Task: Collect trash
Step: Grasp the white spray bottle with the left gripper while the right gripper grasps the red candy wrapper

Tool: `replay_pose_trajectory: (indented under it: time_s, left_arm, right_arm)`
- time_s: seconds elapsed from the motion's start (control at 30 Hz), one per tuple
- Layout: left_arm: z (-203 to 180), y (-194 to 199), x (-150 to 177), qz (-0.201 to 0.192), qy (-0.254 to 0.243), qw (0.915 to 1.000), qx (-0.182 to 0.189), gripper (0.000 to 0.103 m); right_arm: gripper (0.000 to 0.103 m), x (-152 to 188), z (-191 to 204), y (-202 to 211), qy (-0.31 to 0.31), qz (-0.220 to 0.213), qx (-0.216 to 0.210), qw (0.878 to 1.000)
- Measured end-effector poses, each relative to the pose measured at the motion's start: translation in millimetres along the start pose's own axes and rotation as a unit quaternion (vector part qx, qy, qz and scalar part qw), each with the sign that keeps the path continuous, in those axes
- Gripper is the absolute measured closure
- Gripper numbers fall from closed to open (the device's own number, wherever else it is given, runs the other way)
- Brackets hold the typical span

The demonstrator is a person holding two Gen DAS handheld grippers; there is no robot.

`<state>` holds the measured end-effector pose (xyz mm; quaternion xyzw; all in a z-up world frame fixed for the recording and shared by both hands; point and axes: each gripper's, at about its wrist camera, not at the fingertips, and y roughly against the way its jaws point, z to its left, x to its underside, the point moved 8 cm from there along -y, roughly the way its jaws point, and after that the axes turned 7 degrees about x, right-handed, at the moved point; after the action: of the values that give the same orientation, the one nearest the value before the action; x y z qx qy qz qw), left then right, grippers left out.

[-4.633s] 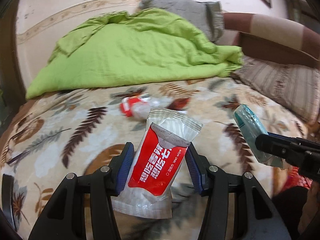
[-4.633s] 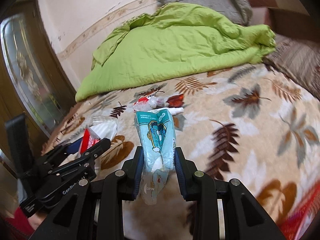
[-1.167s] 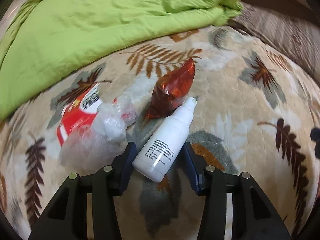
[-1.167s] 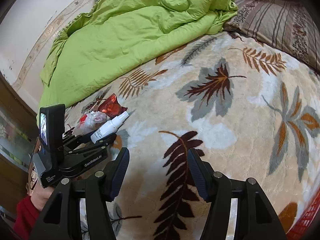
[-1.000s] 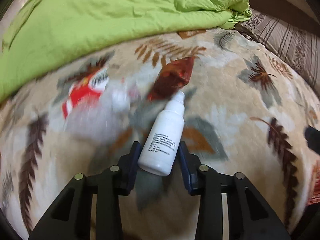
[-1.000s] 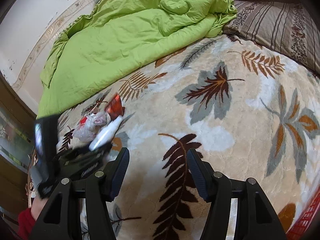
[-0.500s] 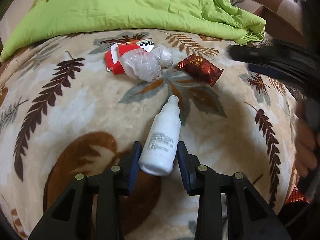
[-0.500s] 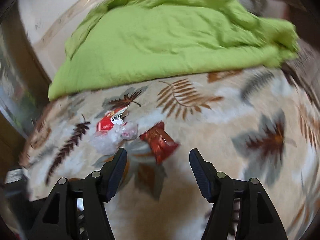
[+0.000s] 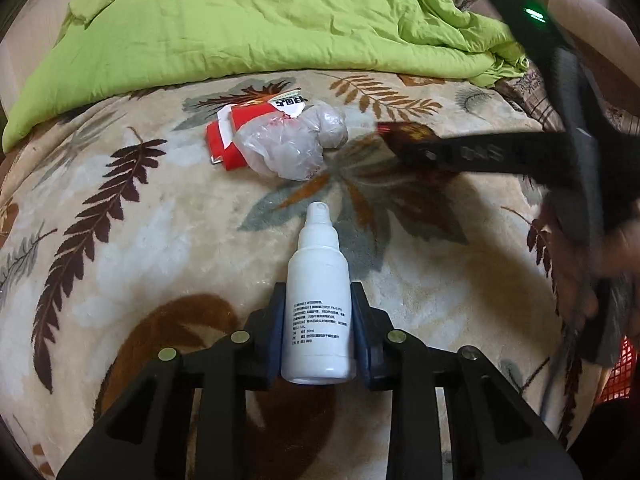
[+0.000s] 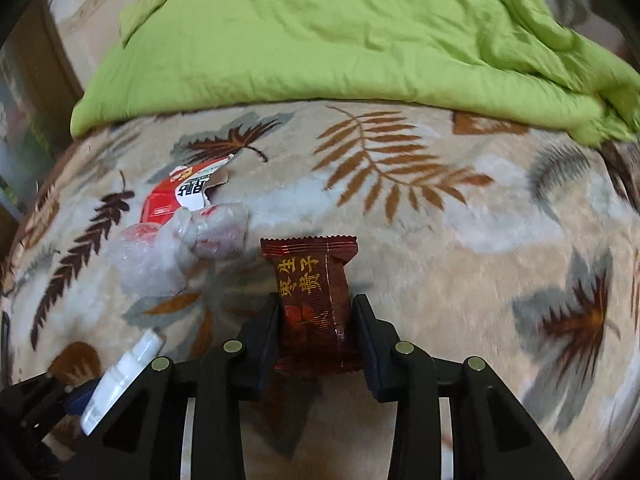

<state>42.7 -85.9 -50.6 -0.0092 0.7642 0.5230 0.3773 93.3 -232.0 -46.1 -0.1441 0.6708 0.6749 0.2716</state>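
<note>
Currently, left wrist view: left gripper [image 9: 316, 328] has its fingers pinched on the white spray bottle [image 9: 317, 312], pads against both flanks of the body. Bottle's long axis runs straight out along the fingers, nozzle pointing away toward the green duvet [image 9: 248, 20]. It looks lifted clear of the leaf-print blanket [image 9: 120, 264], though I can't confirm the gap. Remaining loose trash lies ahead and slightly left, toward the duvet edge: a crumpled clear plastic bag [image 9: 288, 148] resting on a red-and-white torn packet [image 9: 236, 136]. Right gripper's body crosses in from the right edge, blurred, its tip on a dark red snack wrapper [image 9: 404, 134] just beside the bag. A red mesh basket [image 9: 618, 372] shows at the blanket's lower right edge, probably the drop point.

Right wrist view: right gripper [image 10: 316, 324] straddles the wrapper [image 10: 314, 300], long axis in line with the fingers, serrated end pointing away. Left pad touches its edge; right pad sits at the foil edge, contact unclear, so I judge the pinch closing or just made, not confirmed. Wrapper seems to lie on the blanket. Bag [image 10: 176, 248] and packet [image 10: 180, 196] sit just left of the fingers, touching each other. The bottle [image 10: 120, 384] shows at lower left, in the left gripper.

Call: the right gripper is nearer the bag and packet, so it's better placed for them once free.
</note>
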Motion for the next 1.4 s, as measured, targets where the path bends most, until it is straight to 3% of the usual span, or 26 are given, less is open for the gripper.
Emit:
replay_pose_trajectory:
  time_s: [0.17, 0.4, 0.67, 0.9, 1.4]
  left_arm:
    - [2, 11, 2, -0.016, 0.012, 0.9998, 0.007, 0.074]
    - [0, 43, 5, -0.055, 0.014, 0.9983, -0.009, 0.074]
    - [-17, 96, 51, -0.078, 0.022, 0.9963, -0.029, 0.074]
    - [-27, 104, 54, -0.106, 0.005, 0.9933, -0.046, 0.074]
    - [-24, 90, 52, -0.102, -0.021, 0.9905, -0.09, 0.074]
  right_arm:
    - [0.066, 29, -1, 50, -0.032, -0.036, -0.017, 0.999]
    - [0.066, 82, 14, 125, -0.028, -0.094, -0.025, 0.995]
    - [0.066, 142, 22, 173, -0.038, -0.12, -0.031, 0.992]
    - [0.066, 140, 29, 170, -0.041, -0.127, -0.032, 0.991]
    - [0.066, 138, 32, 163, -0.036, -0.123, -0.018, 0.992]
